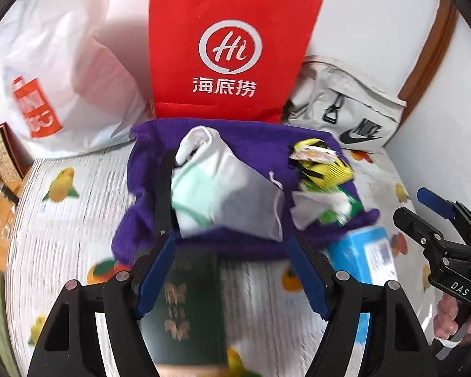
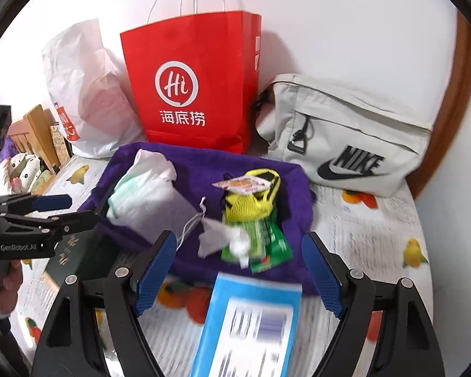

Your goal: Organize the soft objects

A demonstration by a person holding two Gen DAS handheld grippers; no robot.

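A purple cloth (image 1: 147, 163) (image 2: 292, 182) lies spread on the fruit-print cover. On it lie a white drawstring pouch (image 1: 229, 185) (image 2: 154, 198), a yellow mesh item (image 1: 326, 163) (image 2: 254, 201), a green packet (image 2: 267, 245) and white tissue (image 1: 307, 210). My left gripper (image 1: 232, 275) is open above a dark green booklet (image 1: 188, 311), just short of the cloth's near edge. My right gripper (image 2: 238, 271) is open above a blue box (image 2: 251, 323), which also shows in the left wrist view (image 1: 361, 254). Each gripper shows in the other's view, the right (image 1: 436, 220) and the left (image 2: 47, 210).
A red paper bag (image 1: 229, 47) (image 2: 191, 84) stands behind the cloth against the wall. A white plastic bag (image 1: 59, 72) (image 2: 84, 94) is left of it, a grey Nike bag (image 1: 351, 106) (image 2: 348, 138) right. Wooden items (image 2: 37, 132) stand at the far left edge.
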